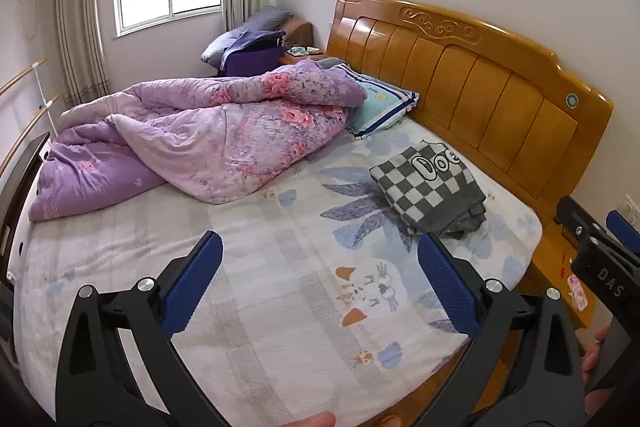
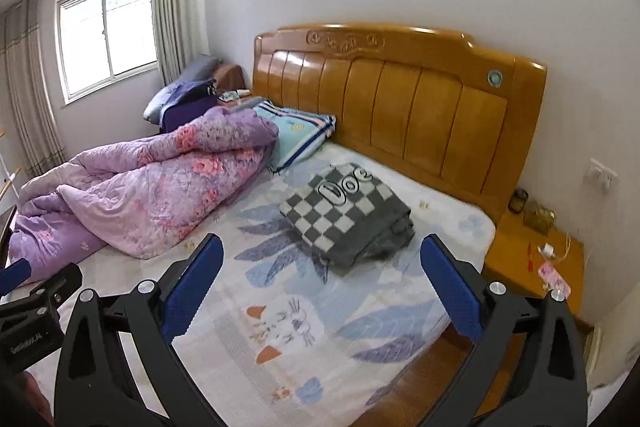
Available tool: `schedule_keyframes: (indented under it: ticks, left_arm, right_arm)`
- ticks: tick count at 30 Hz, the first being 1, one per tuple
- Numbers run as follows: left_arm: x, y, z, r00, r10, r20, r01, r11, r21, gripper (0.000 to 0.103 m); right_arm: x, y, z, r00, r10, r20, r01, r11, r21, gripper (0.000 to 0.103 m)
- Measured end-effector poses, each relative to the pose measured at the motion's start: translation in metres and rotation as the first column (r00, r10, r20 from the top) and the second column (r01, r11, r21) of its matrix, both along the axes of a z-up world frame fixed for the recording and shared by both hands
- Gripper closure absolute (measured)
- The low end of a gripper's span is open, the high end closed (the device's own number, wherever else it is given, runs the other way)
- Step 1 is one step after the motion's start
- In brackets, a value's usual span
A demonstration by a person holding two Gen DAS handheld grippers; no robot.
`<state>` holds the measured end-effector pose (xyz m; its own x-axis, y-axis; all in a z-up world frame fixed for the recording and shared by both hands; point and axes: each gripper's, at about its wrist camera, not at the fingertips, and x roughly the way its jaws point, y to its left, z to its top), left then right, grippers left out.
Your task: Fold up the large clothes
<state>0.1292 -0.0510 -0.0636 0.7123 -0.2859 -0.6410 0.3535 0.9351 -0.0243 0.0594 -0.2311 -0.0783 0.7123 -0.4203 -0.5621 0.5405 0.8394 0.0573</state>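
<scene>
Right now nothing is being held, so most of what could go wrong comes from where things lie on the bed. On the left, the big purple quilt with pink flowers (image 1: 192,131) is bunched up in a heap, and it takes up much of the bed with the pale sheet printed with blue leaves and a cat (image 1: 256,267). If a big piece of clothing gets spread out there, it may land on the quilt and fold crooked. Next to the quilt, a light blue pillow with dark stripes (image 1: 380,107) lies against the shiny orange wooden headboard (image 1: 472,95). The left gripper with blue pads (image 1: 320,283) hangs over the sheet with its jaws spread wide and nothing between them. A bit further right lies the grey and white checked garment with big letters on it (image 2: 348,211), already in a neat folded pile near the headboard, close to the right edge of the bed. The right gripper with blue pads (image 2: 320,283) is wide too, and empty, and it points toward that pile. If either gripper bumps or drags the pile, the folds can come apart, or it can slip off the edge toward the small wooden bedside table (image 2: 520,259).
</scene>
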Motion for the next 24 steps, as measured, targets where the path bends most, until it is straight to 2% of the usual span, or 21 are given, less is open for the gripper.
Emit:
schedule_keyframes:
  ticks: [4, 7, 11, 17, 22, 24]
  left_arm:
    - [0.0, 0.007, -0.005, 0.998, -0.063, 0.006, 0.063, 0.998, -0.017, 0.005]
    - [0.004, 0.006, -0.012, 0.996, -0.087, -0.002, 0.087, 0.996, 0.001, 0.005]
    - [0.008, 0.0, -0.019, 0.993, -0.114, 0.009, 0.114, 0.993, 0.02, 0.005]
    - [0.013, -0.004, -0.023, 0.993, -0.118, 0.011, 0.118, 0.993, 0.003, 0.005]
    - [0.02, -0.004, -0.024, 0.994, -0.108, 0.011, 0.109, 0.994, -0.022, 0.005]
    - [0.023, -0.004, -0.024, 0.994, -0.107, 0.004, 0.107, 0.994, -0.034, 0.005]
  right_arm:
    - [0.004, 0.013, -0.01, 1.0, -0.017, -0.023, 0.017, 1.0, 0.009, 0.008]
    - [0.005, 0.021, -0.015, 0.998, -0.048, -0.031, 0.048, 0.999, -0.006, 0.008]
    - [0.005, 0.024, -0.016, 0.999, -0.045, 0.007, 0.045, 0.999, 0.005, 0.008]
    - [0.008, 0.02, -0.019, 0.999, -0.048, -0.001, 0.048, 0.999, 0.025, 0.008]
    - [0.013, 0.024, -0.025, 0.997, -0.066, -0.039, 0.064, 0.996, -0.054, 0.008]
    - [0.014, 0.021, -0.026, 0.997, -0.058, -0.046, 0.056, 0.997, -0.046, 0.008]
